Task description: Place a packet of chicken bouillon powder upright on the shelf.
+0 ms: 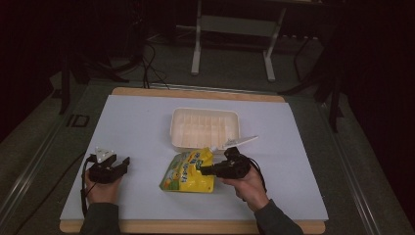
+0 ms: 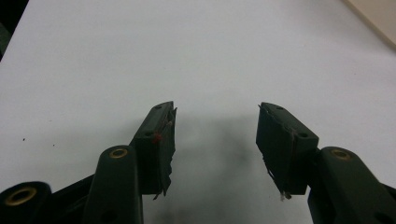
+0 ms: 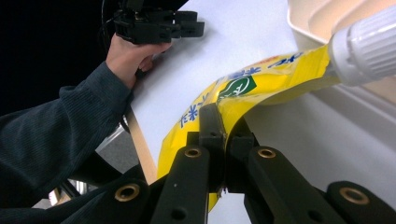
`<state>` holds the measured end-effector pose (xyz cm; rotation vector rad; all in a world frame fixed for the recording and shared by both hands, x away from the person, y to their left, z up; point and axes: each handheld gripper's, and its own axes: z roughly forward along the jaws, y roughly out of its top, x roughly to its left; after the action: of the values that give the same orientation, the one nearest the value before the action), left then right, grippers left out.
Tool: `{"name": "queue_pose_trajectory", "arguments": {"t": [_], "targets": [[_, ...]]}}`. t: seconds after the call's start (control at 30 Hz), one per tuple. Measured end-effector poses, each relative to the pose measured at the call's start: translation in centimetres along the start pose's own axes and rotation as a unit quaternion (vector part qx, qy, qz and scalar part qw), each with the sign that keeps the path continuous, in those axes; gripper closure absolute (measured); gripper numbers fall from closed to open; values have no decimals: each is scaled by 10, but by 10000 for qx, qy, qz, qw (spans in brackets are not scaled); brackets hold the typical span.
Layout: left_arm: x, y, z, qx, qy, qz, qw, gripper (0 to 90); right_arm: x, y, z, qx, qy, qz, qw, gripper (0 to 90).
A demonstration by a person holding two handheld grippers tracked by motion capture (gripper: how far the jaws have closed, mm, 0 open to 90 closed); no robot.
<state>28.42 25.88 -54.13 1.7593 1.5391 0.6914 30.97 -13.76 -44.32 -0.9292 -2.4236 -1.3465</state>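
A yellow spouted pouch (image 1: 188, 172) with a white screw cap (image 3: 366, 44) lies in the middle of the white mat, just in front of a cream plastic tray (image 1: 204, 128). My right gripper (image 1: 204, 171) is shut on the pouch's right edge; in the right gripper view the black jaws pinch the yellow film (image 3: 224, 135) and the pouch (image 3: 243, 88) bows upward. My left gripper (image 1: 123, 164) rests at the mat's front left, open, with bare mat between its pads (image 2: 159, 140).
The white mat (image 1: 147, 122) covers a wooden board (image 1: 195, 226) with edges at front and back. Beyond the table stand a metal frame's legs (image 1: 196, 49) and cables on a dark floor. The person's left hand and sleeve (image 3: 70, 112) appear in the right gripper view.
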Motion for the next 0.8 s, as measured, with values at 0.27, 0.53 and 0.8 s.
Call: {"name": "queue_pose_trajectory", "arguments": {"t": [0.27, 0.53, 0.8], "targets": [[0, 0, 0, -7, 1, -12, 10000, 464, 5, 15, 2, 2, -29, -181, 9998, 893], [0, 0, 0, 1, 3, -9, 10000, 464, 7, 26, 1, 19, -99, -353, 9993, 895], [0, 0, 0, -6, 1, -21, 10000, 464, 5, 34, 1, 46, -113, -430, 9990, 896]]}}
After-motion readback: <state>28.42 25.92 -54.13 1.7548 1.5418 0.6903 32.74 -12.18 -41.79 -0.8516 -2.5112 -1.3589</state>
